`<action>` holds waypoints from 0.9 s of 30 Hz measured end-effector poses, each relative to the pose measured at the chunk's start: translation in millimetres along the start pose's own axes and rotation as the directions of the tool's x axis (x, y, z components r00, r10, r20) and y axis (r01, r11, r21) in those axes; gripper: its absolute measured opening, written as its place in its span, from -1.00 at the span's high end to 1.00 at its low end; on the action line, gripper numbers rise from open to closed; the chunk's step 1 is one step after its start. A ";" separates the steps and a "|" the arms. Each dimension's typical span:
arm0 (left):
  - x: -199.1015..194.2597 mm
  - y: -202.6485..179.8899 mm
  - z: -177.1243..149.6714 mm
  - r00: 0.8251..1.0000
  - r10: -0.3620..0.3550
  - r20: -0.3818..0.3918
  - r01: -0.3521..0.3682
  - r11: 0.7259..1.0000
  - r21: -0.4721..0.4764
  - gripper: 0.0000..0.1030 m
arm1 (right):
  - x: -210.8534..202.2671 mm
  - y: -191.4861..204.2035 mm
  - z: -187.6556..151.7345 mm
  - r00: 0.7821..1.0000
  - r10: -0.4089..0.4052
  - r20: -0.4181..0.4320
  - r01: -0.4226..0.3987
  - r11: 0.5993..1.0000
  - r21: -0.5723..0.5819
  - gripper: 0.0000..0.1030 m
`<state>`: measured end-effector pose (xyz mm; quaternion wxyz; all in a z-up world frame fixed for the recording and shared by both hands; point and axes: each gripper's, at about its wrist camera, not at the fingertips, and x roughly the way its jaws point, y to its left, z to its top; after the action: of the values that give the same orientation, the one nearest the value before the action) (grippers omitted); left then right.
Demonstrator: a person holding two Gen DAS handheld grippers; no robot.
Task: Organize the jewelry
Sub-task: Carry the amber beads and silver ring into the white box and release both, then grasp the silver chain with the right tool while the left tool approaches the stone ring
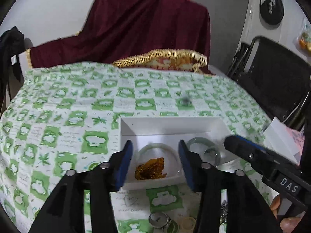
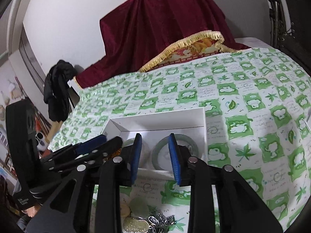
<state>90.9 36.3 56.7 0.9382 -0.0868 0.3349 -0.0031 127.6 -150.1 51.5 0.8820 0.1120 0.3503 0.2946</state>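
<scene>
A white open box (image 1: 167, 126) (image 2: 161, 122) sits on the green patterned tablecloth. It holds a pale jade bangle (image 1: 153, 147), an amber bead bracelet (image 1: 151, 169) and a greener jade bangle (image 1: 206, 149) (image 2: 161, 155). My left gripper (image 1: 155, 147) is open and empty, hovering over the box's near side above the amber bracelet. My right gripper (image 2: 154, 141) is open and empty, just above the greener bangle; it also shows in the left wrist view (image 1: 252, 155). Loose jewelry lies on the cloth below the grippers: a silver ring (image 1: 159, 220), pale stone pieces (image 2: 139, 206), a coin-like piece (image 2: 135, 225) and a metal chain (image 2: 161, 220).
A dark red velvet cloth (image 1: 140, 29) with gold fringe covers a bulky thing at the table's far side. A black chair (image 1: 272, 85) stands at the right. A small dark item (image 1: 185, 101) lies on the cloth beyond the box. White paper (image 1: 281, 137) lies at the right edge.
</scene>
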 end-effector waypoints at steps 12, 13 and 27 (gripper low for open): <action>-30.1 27.4 -46.1 0.999 0.037 0.018 -0.036 0.996 -0.078 -0.78 | -30.3 -40.3 -39.3 0.999 -0.002 0.037 -0.002 0.994 0.108 -0.27; -30.8 25.9 -48.3 0.999 0.038 0.010 -0.037 0.997 -0.066 -0.84 | -30.2 -41.0 -40.0 1.000 -0.001 0.030 -0.002 0.994 0.109 -0.27; -12.6 19.7 -67.1 0.985 -0.025 -0.171 0.022 1.000 -0.015 -0.90 | -22.9 -18.2 -59.3 0.986 0.093 -0.135 -0.095 0.995 -0.008 -0.22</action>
<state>38.0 45.7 10.4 0.9053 -0.0963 0.4133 -0.0194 81.7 -178.9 13.6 0.8422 0.1021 0.4013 0.3454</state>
